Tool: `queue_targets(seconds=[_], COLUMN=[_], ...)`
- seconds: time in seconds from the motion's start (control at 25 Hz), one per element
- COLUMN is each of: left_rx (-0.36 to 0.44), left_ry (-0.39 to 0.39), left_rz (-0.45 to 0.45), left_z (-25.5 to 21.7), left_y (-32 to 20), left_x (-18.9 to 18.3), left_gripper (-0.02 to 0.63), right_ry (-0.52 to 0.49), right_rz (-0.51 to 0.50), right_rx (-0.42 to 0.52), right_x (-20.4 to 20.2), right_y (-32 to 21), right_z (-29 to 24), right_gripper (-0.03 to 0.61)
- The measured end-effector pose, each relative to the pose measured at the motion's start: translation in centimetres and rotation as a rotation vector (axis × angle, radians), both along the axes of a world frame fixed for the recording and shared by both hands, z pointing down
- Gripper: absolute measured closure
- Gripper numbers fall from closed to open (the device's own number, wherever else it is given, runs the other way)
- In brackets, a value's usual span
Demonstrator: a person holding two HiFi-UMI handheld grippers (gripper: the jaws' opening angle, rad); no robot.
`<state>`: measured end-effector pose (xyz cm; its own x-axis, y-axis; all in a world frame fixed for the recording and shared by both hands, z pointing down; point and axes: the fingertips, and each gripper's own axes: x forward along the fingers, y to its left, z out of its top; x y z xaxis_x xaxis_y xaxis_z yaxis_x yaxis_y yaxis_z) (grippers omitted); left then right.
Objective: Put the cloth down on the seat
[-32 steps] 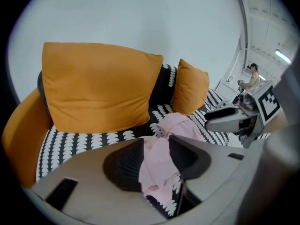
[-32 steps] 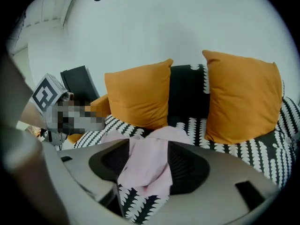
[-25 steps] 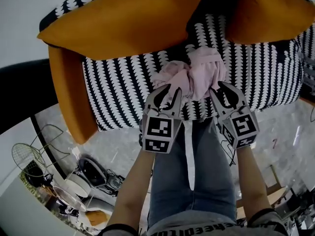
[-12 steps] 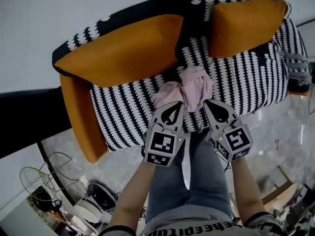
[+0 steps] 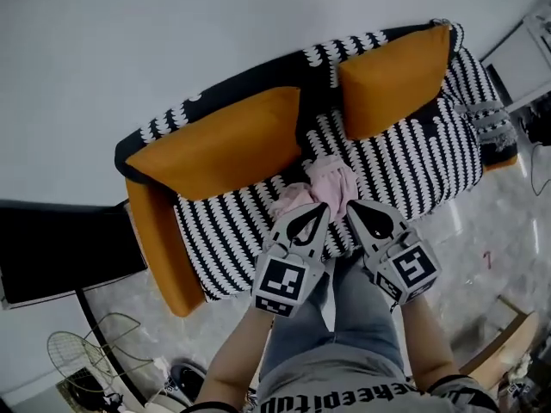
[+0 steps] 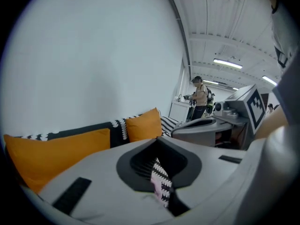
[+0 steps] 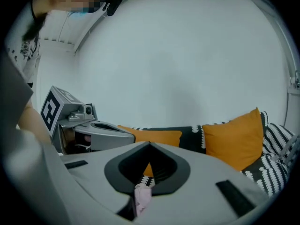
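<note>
Cloth: the pink cloth (image 5: 325,186) sits bunched on the black-and-white seat (image 5: 232,231), about mid-sofa. It lies toward the near edge, in front of the gap between the left orange cushion (image 5: 215,149) and the right orange cushion (image 5: 392,67).
Left tongs: the left tongs (image 5: 317,210) are clenched tip to tip and empty, held just near of the heap. Only a sliver of seat pattern and pink shows through the slit, beyond the tips.
Right tongs: the right tongs (image 5: 353,208) are clenched too and carry nothing, with a bit of pink visible past the tips.
Handling: it looks light, limp and soft, with nothing to break. It should sag and drape wherever it is lifted, and loose folds may slip.
Where to grip: best guess is a raised ridge of fabric on top. To spread it, take one outer fold per tongs, well apart.
Long axis: the heap is loosely longer from near-left to far-right, with a paler lobe on the left and a fuller one on the right.
Pointing: crumpled as it is, no clear heading shows, and no hem or corner can be made out.
</note>
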<state>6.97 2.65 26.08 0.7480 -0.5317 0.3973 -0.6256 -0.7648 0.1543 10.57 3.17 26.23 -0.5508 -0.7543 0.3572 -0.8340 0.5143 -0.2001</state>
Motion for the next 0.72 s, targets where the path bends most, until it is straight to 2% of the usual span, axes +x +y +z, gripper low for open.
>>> queue_targets(seconds=[0.44, 0.6, 0.72], left_rx=[0.147, 0.148, 0.194], left_ry=[0.110, 0.134, 0.151], left_rz=[0.038, 0.044, 0.060], left_z=[-10.2, -12.3, -13.5], left_y=[0.6, 0.8, 1.1], left_x=[0.4, 0.4, 0.1], left_gripper=[0.595, 0.595, 0.595], right_ry=[0.000, 0.008, 0.007], right_rz=[-0.010, -0.013, -0.017], right_rx=[0.180, 0.222, 0.256], right_x=[-0.6, -0.9, -1.5], right_y=[0.8, 0.8, 1.1], right_z=[-10.3, -12.4, -13.6], right_gripper=[0.586, 0.586, 0.586])
